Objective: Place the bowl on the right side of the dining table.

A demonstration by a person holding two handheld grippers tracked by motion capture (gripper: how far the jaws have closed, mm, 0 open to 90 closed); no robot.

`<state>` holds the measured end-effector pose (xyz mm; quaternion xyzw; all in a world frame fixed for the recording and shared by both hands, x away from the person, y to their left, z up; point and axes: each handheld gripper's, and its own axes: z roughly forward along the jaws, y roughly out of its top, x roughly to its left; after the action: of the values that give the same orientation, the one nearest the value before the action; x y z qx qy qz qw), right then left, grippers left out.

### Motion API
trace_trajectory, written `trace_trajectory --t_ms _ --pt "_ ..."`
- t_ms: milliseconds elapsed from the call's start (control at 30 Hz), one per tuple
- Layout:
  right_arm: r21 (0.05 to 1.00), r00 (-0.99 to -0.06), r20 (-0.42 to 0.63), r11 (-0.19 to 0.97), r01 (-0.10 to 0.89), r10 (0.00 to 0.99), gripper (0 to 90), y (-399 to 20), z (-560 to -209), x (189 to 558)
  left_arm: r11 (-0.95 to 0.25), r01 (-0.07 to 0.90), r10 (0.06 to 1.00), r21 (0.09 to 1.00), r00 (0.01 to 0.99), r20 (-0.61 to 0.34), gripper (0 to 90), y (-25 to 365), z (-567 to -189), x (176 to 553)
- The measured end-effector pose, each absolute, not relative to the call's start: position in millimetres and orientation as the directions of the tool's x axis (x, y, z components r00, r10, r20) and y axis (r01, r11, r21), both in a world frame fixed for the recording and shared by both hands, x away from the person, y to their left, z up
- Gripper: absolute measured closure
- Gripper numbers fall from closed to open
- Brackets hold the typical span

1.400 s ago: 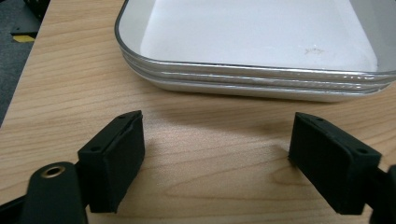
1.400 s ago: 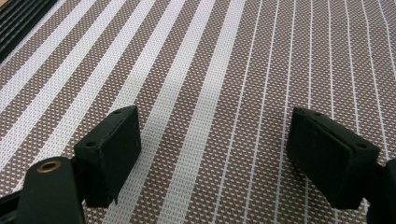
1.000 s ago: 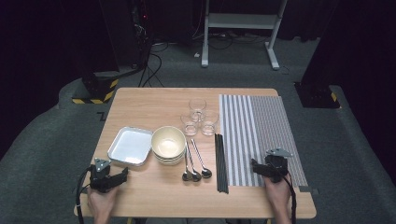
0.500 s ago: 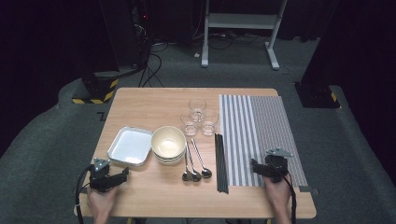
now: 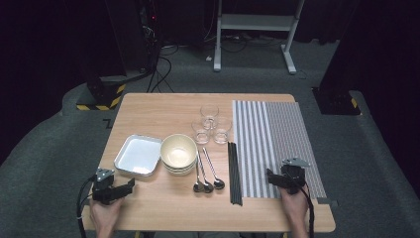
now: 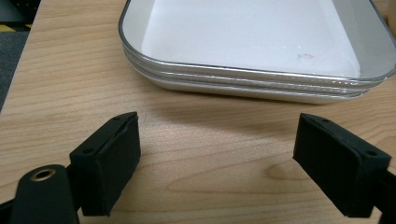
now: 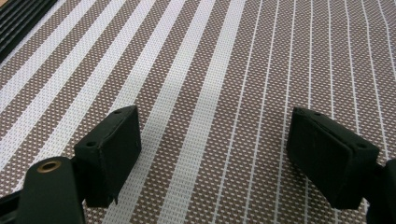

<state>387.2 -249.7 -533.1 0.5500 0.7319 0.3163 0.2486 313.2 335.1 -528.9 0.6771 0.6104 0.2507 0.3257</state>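
My left gripper rests on the wooden table near its front left corner, open and holding nothing. In the left gripper view its jaws stand wide apart just short of a stack of shallow metal trays. My right gripper lies on the striped placemat at the front right, also open. The right gripper view looks between its spread jaws onto the brown and white weave. A person's hand holds each gripper.
Stacked trays sit left of stacked cream bowls. Three spoons lie in front of three clear glasses. Black chopsticks run along the placemat's left edge. Cables trail back from both grippers.
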Motion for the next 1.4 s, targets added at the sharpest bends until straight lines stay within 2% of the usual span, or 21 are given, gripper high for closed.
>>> trace_trajectory --t_ms 500,767,967,1200,1400 --pt "0.737 -0.274 -0.017 0.197 0.647 0.962 17.8 -250 -533 387 -0.021 0.662 0.986 0.750 0.137 -0.094 18.5 337 -522 313" --pt "0.737 -0.273 -0.017 0.196 0.647 0.962 17.8 -250 -533 387 0.005 0.624 0.988 0.781 0.116 -0.099 20.7 334 -516 311" --pt "0.736 -0.271 -0.015 0.194 0.648 0.962 17.8 -250 -533 387 -0.007 0.622 0.981 0.783 0.154 -0.114 22.1 335 -507 314" --pt "0.736 -0.270 -0.016 0.194 0.648 0.963 17.8 -250 -533 387 -0.061 0.601 0.985 0.797 0.166 -0.050 23.9 332 -496 317" --pt "0.736 -0.271 -0.016 0.194 0.648 0.963 17.8 -250 -533 387 -0.066 0.602 0.987 0.796 0.156 -0.037 26.8 333 -491 321"
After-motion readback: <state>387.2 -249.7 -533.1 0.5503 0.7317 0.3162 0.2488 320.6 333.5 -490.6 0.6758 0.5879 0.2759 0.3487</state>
